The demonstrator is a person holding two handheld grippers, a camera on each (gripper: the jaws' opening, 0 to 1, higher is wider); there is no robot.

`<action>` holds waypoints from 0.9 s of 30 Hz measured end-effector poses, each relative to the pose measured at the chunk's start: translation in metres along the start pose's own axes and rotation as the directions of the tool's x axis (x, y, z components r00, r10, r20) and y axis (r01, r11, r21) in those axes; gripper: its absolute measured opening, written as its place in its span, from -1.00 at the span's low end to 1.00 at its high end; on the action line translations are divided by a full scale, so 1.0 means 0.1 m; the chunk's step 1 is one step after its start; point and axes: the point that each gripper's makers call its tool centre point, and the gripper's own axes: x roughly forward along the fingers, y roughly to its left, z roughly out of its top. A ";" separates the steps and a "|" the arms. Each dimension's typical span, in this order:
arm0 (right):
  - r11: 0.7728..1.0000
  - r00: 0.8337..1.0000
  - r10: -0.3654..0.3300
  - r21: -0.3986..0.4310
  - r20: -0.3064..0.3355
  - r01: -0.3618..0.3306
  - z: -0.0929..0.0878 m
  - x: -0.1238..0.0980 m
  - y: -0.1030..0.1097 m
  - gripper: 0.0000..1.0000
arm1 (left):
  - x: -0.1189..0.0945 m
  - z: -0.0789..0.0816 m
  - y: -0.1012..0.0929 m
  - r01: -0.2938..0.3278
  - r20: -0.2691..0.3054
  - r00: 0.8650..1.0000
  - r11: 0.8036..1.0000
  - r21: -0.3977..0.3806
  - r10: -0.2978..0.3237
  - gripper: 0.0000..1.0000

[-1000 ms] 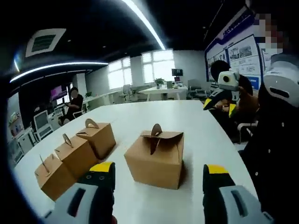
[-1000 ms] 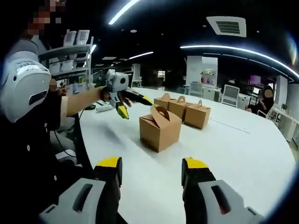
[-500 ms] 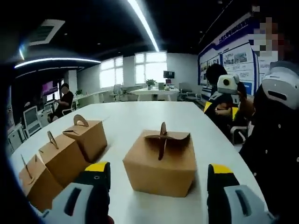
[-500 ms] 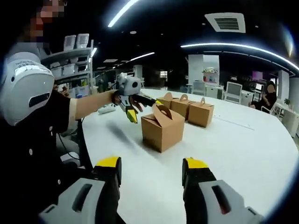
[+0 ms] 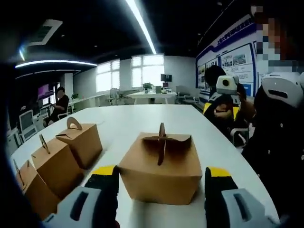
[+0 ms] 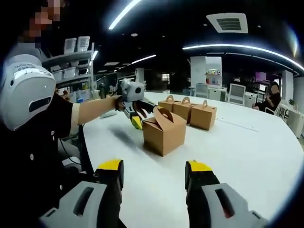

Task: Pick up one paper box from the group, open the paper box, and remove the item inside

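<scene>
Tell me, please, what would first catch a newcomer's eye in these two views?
Probably the lone paper box with its closed handle flaps, standing on the white table right between the left gripper's open jaws. Beside it, to the left in the left gripper view, stands a row of three matching boxes. The right gripper hangs open, well short of them.

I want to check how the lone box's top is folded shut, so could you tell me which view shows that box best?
The left gripper view: the lone box sits close and large between the left gripper jaws, its folded flaps and upright handle tab clear. In the right gripper view the same box is smaller and farther off, seen corner-on, handle loop visible, flap folds harder to read.
</scene>
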 end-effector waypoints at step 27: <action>0.886 0.984 -0.173 -0.431 0.037 0.172 0.82 1.11 0.01 -0.32 | -0.02 -0.02 0.07 -0.093 0.029 0.995 0.995 -0.032 0.094 0.38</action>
